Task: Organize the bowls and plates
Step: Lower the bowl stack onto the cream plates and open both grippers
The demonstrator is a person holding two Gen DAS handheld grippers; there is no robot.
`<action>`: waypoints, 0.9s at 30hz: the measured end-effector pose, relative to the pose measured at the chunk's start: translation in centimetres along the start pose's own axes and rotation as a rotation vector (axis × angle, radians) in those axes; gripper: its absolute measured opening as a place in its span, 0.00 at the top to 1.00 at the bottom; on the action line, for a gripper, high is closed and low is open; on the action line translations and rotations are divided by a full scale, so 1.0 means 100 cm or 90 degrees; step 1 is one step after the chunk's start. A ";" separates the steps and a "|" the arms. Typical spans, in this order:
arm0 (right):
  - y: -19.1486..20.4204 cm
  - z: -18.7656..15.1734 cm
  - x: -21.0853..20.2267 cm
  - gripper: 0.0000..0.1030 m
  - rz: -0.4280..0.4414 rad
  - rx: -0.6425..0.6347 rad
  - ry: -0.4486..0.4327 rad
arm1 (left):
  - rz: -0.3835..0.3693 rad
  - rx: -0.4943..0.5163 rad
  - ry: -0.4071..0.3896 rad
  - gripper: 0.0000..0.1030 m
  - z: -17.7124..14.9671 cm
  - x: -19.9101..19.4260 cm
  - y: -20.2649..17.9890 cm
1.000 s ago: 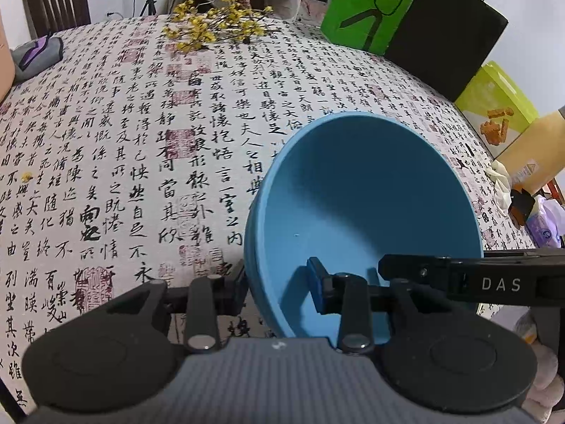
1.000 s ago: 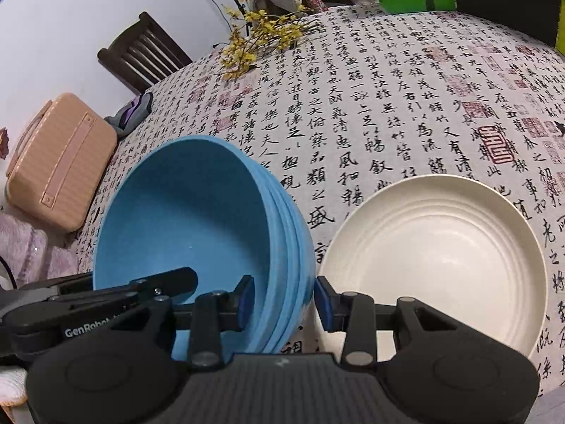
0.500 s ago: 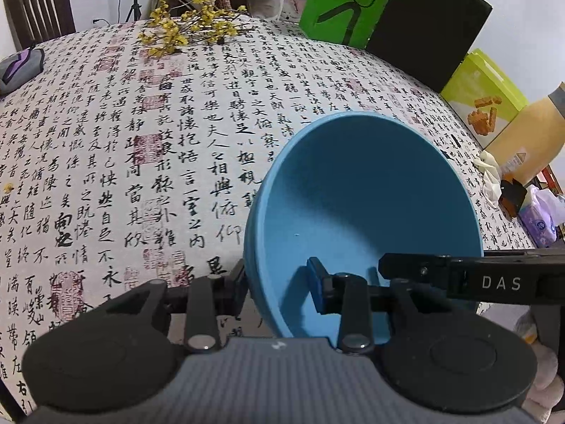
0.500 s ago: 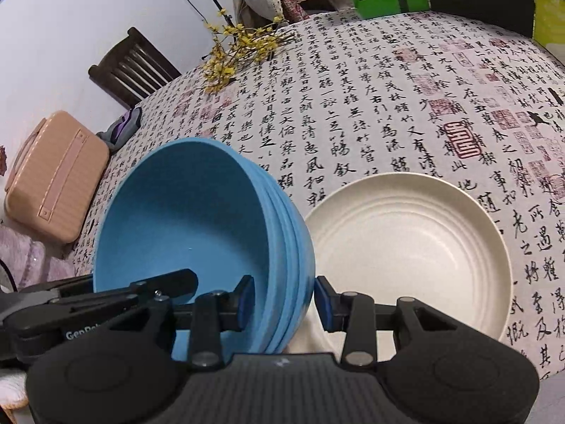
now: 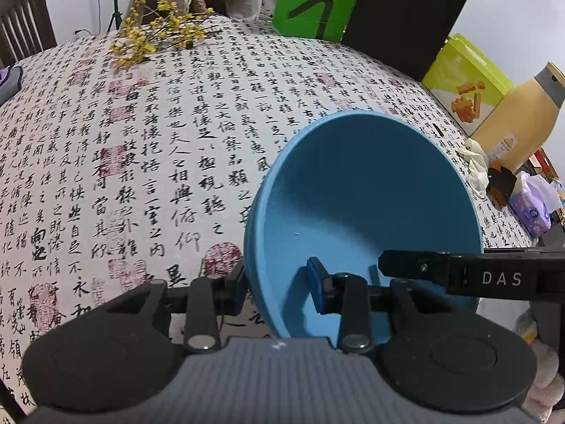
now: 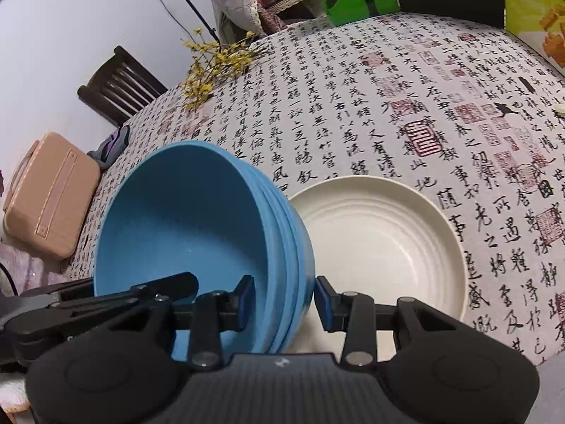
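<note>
While both tools [image 5: 279, 291] [image 6: 284, 304] straddle its rim, blue bowl stack [image 6: 197, 233] tilts.

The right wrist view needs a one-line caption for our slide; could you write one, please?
Both grippers, right and left, grip a stack of blue bowls beside a cream plate.

Two wrist fisheyes, both angled down across the table.

I read the left view from just behind the left gripper [image 5: 277, 284], facing over the cloth [image 5: 141, 162] toward the green bag [image 5: 317, 0]; the bowls [image 5: 363, 212] sit very near at lower right. The right view looks from behind the right gripper [image 6: 284, 300], with the bowls [image 6: 197, 233] at lower left and a white plate [image 6: 381, 243] beside them. Both views share the bowls, the flowers [image 5: 159, 35] [image 6: 215, 67], and each other's gripper.
</note>
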State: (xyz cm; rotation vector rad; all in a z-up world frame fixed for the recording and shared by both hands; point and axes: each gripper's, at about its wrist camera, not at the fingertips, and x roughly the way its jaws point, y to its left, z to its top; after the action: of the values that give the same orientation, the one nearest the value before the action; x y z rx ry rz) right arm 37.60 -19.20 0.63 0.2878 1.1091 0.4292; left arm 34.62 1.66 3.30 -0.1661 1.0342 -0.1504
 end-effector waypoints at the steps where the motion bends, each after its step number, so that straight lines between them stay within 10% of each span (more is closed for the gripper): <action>1: -0.003 0.000 -0.001 0.64 0.000 0.002 -0.002 | -0.001 0.002 0.001 0.66 0.000 0.001 -0.003; 27: -0.048 -0.002 -0.011 0.64 -0.012 0.028 -0.001 | -0.019 0.017 0.024 0.66 -0.006 0.027 -0.040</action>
State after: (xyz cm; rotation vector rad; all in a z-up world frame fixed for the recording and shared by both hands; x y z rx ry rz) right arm 37.87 -23.89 -0.68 0.3166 1.1202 0.3885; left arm 35.30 -2.86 1.61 -0.1550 1.0671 -0.1949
